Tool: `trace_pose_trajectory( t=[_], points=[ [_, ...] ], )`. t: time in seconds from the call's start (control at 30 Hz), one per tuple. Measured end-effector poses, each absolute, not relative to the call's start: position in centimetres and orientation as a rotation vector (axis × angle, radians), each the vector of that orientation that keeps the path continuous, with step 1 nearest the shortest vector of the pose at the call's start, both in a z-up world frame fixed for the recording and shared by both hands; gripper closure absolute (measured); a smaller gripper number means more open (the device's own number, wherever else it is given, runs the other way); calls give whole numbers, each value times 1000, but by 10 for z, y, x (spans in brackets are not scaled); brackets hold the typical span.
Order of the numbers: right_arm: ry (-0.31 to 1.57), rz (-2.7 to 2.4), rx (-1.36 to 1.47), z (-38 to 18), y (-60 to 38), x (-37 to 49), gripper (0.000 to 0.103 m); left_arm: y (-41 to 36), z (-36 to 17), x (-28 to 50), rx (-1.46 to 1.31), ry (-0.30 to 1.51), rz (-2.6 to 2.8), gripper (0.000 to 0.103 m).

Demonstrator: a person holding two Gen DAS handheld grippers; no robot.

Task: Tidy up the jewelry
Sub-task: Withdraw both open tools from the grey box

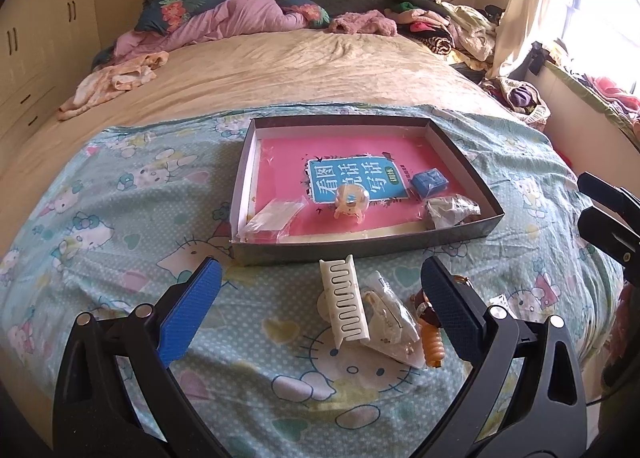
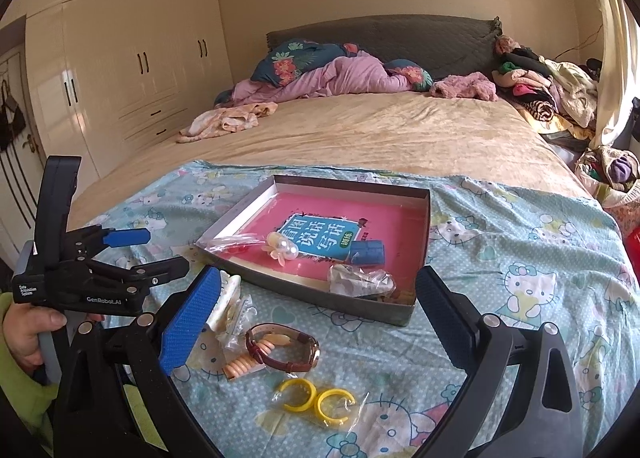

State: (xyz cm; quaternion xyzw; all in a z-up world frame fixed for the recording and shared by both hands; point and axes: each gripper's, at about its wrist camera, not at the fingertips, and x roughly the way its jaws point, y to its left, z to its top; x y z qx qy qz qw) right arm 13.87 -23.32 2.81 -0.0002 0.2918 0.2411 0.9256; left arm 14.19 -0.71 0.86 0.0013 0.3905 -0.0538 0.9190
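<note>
Both wrist cameras look low along the bed [image 1: 320,69] toward the headboard. Both views share the box [image 1: 360,246], which the left camera sees nearer and the right from further right.

Box [image 1: 460,153] on bedsheet [image 1: 120,217], holding book [image 1: 352,177] and pouches. Before it: hair claw [image 1: 346,298], watch [image 2: 296,350] right of it. Two rings [image 2: 316,398] nearest.

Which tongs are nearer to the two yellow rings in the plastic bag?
Right. The yellow rings lie on the bedsheet directly between and just ahead of the open right tongs. The left tongs are farther off, over the white hair clip.
</note>
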Motion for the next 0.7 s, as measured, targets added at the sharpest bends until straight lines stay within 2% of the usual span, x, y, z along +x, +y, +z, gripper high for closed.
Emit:
trace_pose_trajectory(
  t=[0.7],
  points=[
    [677,550,-25,-1,-225,117,6,-6,-20,117,35,870,-85,10]
  ],
)
